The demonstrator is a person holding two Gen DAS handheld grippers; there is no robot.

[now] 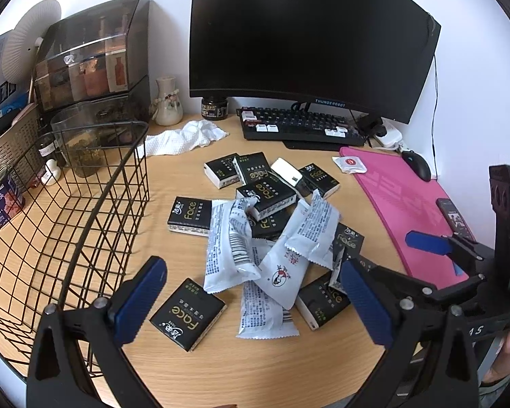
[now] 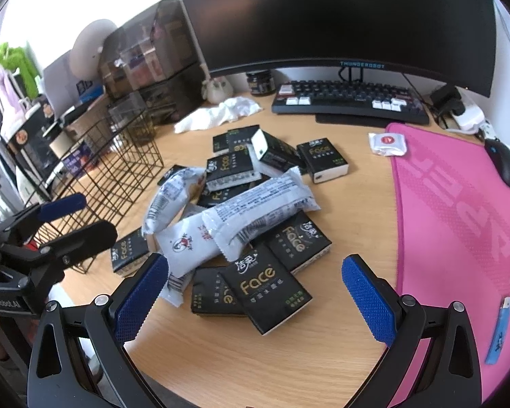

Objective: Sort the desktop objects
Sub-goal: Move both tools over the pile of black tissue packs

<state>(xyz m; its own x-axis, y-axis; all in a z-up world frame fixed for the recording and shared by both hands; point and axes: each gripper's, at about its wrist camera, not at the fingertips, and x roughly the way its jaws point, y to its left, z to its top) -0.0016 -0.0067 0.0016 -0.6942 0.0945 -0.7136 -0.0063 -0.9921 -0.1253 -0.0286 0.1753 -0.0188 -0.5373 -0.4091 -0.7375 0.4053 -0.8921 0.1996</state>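
A pile of several black "Face" tissue packs [image 1: 189, 313] [image 2: 268, 291] and white snack packets [image 1: 282, 273] [image 2: 258, 211] lies in the middle of the wooden desk [image 1: 289, 367]. A black wire basket [image 1: 68, 224] [image 2: 119, 163] stands at the left. My left gripper [image 1: 255, 302] is open and empty, hovering above the near side of the pile. My right gripper [image 2: 255, 292] is open and empty, above the pile's front packs. Each gripper shows in the other's view: the right one [image 1: 421, 258], the left one [image 2: 71, 221].
A monitor [image 1: 309, 34], a keyboard [image 1: 302, 125], a crumpled white cloth [image 1: 183, 137], a vase [image 1: 166, 102] and storage boxes [image 1: 91, 61] line the back. A pink mat [image 2: 459, 210] at the right carries a mouse [image 2: 503, 163], a phone [image 1: 455, 219] and a blue lighter [image 2: 498, 333].
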